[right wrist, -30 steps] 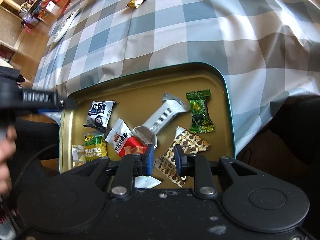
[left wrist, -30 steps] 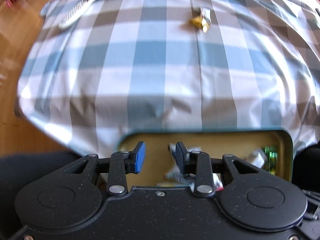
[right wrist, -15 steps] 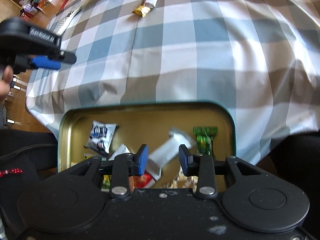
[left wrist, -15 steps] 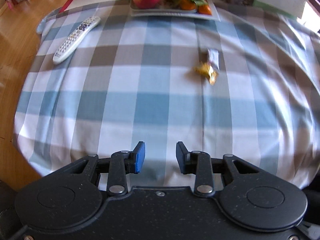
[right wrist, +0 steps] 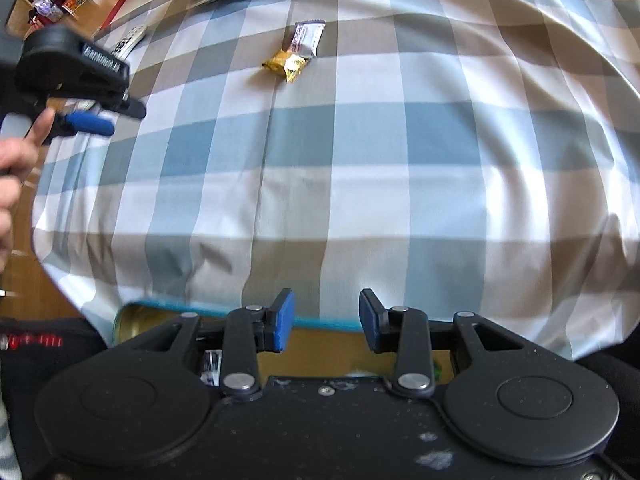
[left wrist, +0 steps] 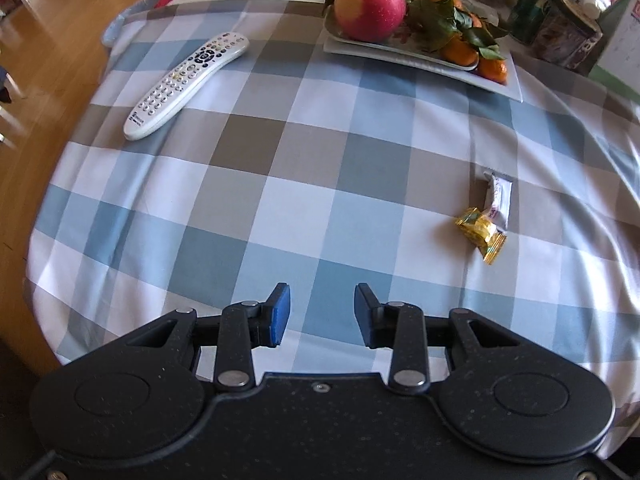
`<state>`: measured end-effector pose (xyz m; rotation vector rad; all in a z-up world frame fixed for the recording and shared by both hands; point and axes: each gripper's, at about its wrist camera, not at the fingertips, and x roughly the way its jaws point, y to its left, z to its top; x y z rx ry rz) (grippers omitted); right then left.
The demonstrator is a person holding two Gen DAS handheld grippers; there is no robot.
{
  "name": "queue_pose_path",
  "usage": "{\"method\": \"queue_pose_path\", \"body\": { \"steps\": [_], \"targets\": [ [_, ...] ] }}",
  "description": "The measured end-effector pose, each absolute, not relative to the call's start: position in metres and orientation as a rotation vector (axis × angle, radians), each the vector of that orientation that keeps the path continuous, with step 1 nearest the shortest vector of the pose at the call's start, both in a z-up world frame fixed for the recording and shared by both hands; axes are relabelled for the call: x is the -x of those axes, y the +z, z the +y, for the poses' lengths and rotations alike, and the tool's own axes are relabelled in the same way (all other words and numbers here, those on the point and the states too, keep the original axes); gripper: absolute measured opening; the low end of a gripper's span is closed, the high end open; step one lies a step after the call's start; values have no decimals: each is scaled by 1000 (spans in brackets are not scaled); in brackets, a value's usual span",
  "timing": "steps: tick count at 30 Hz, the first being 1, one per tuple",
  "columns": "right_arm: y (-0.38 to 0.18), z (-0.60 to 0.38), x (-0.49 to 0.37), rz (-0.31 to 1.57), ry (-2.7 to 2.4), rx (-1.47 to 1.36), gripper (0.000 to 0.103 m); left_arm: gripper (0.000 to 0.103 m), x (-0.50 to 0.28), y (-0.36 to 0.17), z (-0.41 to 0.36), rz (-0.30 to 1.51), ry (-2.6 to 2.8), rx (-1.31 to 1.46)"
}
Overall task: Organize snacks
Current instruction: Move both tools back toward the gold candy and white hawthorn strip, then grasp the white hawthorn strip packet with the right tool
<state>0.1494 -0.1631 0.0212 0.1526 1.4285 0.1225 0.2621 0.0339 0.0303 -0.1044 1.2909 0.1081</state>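
Note:
A gold-wrapped candy and a white snack bar lie touching on the checked tablecloth, ahead and right of my left gripper, which is open and empty above the cloth. Both snacks show far ahead in the right wrist view: the gold candy and the white bar. My right gripper is open and empty over the far rim of the gold tin tray, which holds several wrapped snacks, mostly hidden. The left gripper also shows at the left in the right wrist view.
A white remote lies at the far left of the table. A white plate with a red apple and tangerines stands at the back. Cans and jars stand at the back right. The cloth drapes over the table's near edge.
Both grippers have lifted away from the tin tray and moved forward over the table. The right gripper's jaws have opened wider. The two loose snacks look closer now.

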Motion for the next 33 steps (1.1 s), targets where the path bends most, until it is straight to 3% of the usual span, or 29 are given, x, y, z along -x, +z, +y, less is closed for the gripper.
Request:
{"method": "queue_pose_path", "body": {
  "steps": [19,22,25,28,33],
  "targets": [
    [15,-130,-237,1105,-98,-9,38,47,-264,46,38,1197,143,20],
    [7,-134,-262,1155,-117,-52,38,48,-264,46,37,1200,130,26],
    [-5,-139,-288,1257,-106,-139,38,58,-265,46,38,1203,127,35],
    [-11,-141,-314,1310,-107,-189,38,58,-266,48,40,1197,136,44],
    [-11,-133,-355,1334,-86,-189,29,58,-268,50,48,1198,148,80]
  ]
}}
